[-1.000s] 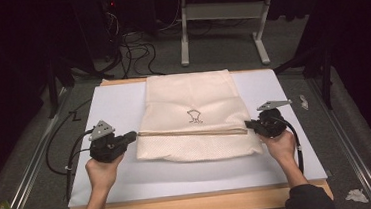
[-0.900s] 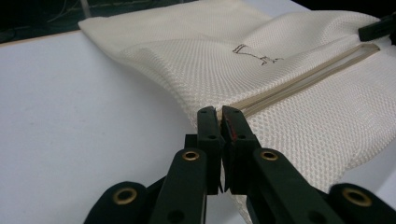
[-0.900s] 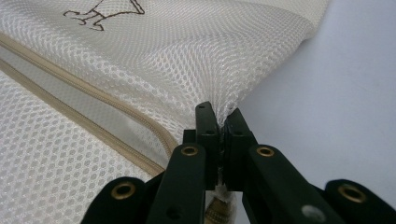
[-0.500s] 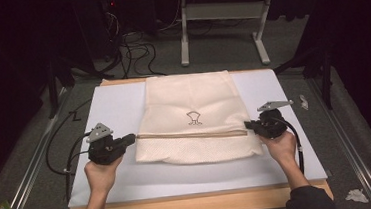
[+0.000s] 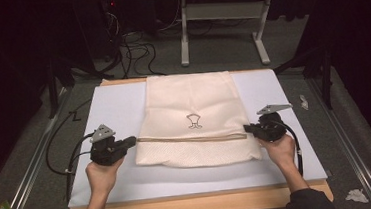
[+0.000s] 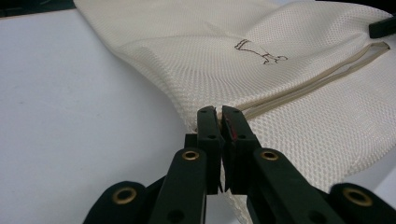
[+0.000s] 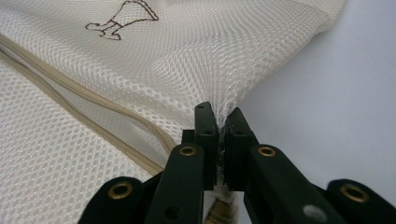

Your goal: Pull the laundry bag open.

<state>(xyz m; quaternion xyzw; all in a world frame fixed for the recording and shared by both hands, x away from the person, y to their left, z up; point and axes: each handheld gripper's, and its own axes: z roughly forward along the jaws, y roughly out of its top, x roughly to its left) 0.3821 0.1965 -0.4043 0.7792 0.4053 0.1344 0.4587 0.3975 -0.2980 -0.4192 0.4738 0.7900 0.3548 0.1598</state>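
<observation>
A cream mesh bag (image 5: 192, 119) with a small brown emblem (image 5: 194, 121) and a tan zip line lies flat on the white sheet (image 5: 118, 107) in the high view. My left gripper (image 5: 132, 140) is shut on the bag's left edge at the zip; the left gripper view has its jaws pinching the mesh bag (image 6: 280, 70). My right gripper (image 5: 248, 128) is shut on the right edge of the bag at the same line. In the right gripper view its jaws clamp the mesh bag (image 7: 140, 70) beside the zip's end. The person's hands hold both grippers.
The white sheet covers a wooden table (image 5: 201, 203). Black cables (image 5: 57, 154) trail off the table's left side. A metal desk frame (image 5: 217, 26) and more cables stand on the floor behind. Crumpled paper (image 5: 355, 196) lies on the floor at right.
</observation>
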